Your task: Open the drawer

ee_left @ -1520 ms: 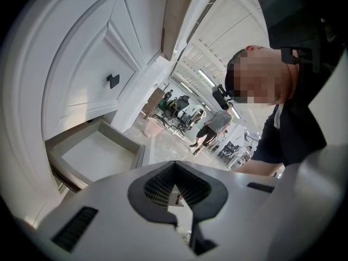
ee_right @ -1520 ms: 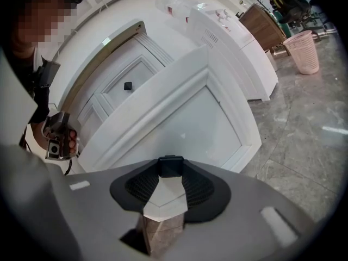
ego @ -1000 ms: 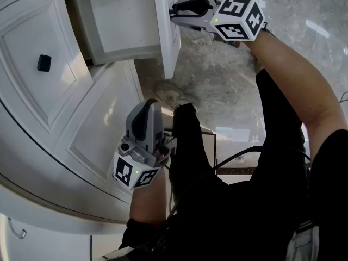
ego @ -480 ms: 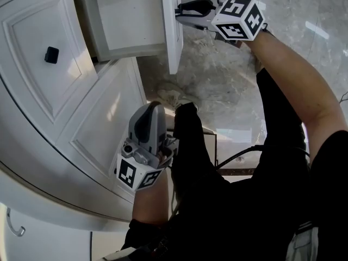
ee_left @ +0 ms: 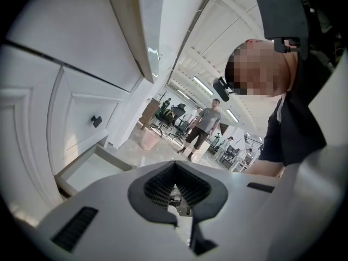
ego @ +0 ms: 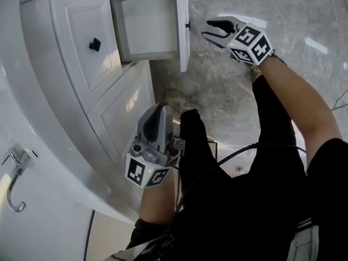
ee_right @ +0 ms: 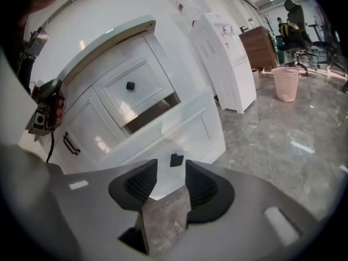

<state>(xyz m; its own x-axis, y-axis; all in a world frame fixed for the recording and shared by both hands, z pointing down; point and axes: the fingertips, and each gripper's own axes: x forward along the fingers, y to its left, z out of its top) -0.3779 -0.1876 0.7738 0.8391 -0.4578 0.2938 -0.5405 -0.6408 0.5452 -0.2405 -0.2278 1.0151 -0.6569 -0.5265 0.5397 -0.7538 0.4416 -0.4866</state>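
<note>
Head view first: the drawer (ego: 149, 26) is standing pulled out of the curved white cabinet (ego: 70, 64), its empty inside showing and its front panel hanging over the marble floor (ego: 228, 91). The right gripper (ego: 206, 29) is hovering just beside that front, close to the small black knob (ego: 187, 25) but apart from it. The left gripper (ego: 162, 110) is being held low by the person's body, pointing up along the cabinet doors and touching nothing. A metal hook (ego: 16, 189) is showing at the bottom left.

Over to the left gripper view: the jaws are sitting together with nothing between them. The pulled-out drawer is lying below and to the left, and a person in shorts (ee_left: 204, 126) is standing far back in the room.

Now the right gripper view: the jaws have just been opening and are standing wide apart, gripping nothing. The black knob is showing through the gap, out beyond the tips, on the drawer front. A pale waste basket (ee_right: 286, 83) is sitting on the floor at the right.
</note>
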